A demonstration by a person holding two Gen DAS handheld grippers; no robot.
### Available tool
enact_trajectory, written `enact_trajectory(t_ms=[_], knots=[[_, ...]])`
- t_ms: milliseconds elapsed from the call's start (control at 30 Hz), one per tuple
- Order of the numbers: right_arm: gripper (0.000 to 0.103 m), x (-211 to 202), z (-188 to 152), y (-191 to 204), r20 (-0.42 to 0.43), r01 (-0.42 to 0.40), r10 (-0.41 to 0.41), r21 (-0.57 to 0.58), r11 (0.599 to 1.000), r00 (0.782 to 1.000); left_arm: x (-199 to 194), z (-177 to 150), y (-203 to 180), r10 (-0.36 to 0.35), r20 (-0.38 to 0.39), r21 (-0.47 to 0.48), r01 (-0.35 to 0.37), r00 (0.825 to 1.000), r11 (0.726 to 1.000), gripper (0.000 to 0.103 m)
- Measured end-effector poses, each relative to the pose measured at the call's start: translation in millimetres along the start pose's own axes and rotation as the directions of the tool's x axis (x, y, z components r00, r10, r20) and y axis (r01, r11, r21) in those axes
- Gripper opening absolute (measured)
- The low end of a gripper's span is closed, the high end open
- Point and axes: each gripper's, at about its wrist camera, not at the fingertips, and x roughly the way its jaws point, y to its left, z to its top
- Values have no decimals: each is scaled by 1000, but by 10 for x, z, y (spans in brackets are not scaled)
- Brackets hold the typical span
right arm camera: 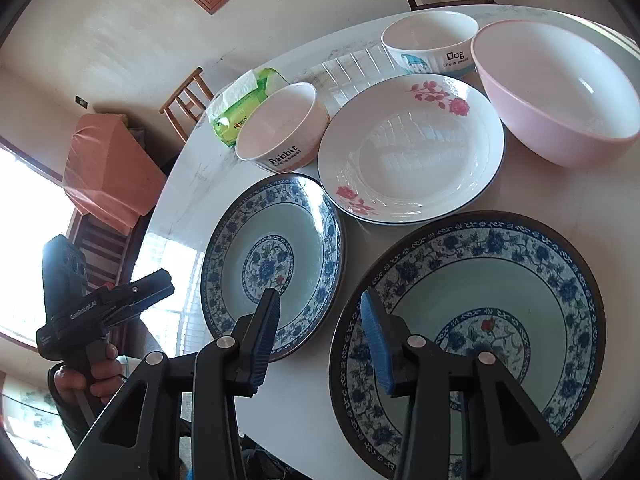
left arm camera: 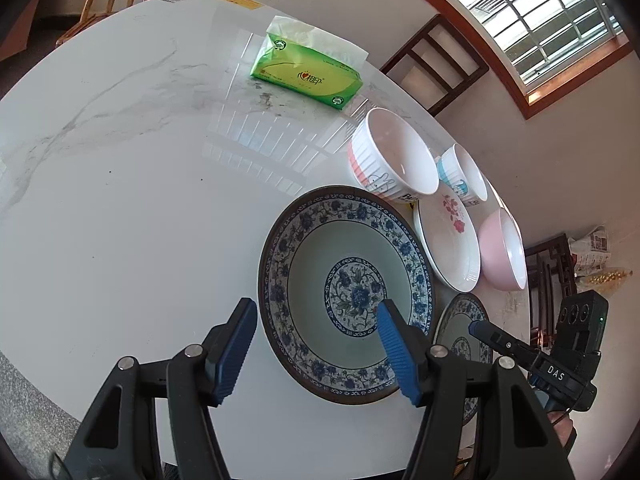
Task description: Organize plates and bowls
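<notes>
Two blue-and-white floral plates (right arm camera: 272,248) (right arm camera: 472,340), one white rose plate (right arm camera: 412,148), three bowls: pink (right arm camera: 560,92), two white ribbed (right arm camera: 280,128) (right arm camera: 430,40); one green tissue pack (left arm camera: 308,76).

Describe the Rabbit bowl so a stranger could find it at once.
Start at the white marble table and find the green tissue pack. The Rabbit bowl stands right beside it, next to the rose plate. Unlike the blue-trimmed Dog bowl, it is pinkish and reads "Rabbit".

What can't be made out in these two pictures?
- Left wrist view: the right blue plate sits mostly behind the left fingers.
- Right wrist view: its near rim is lost behind the right fingers and the bottom edge.
- Right wrist view: small print on the Rabbit bowl is too small.
</notes>
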Motion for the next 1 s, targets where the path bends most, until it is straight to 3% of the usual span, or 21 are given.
enact_trajectory(t_ms=[167, 333, 1000], knots=[[34, 188, 132, 14, -34, 14, -15, -18, 1000, 999, 85, 73, 125, -16, -19, -30, 15, 1000, 999, 54], [27, 341, 236, 7, -61, 7, -8, -11, 1000, 998, 153, 108, 200, -10, -34, -36, 9, 999, 999, 53], [25, 719, 435, -83, -103, 18, -19, -4, 1000, 995, 405, 171, 378, -20, -99, -29, 17, 995, 999, 35]])
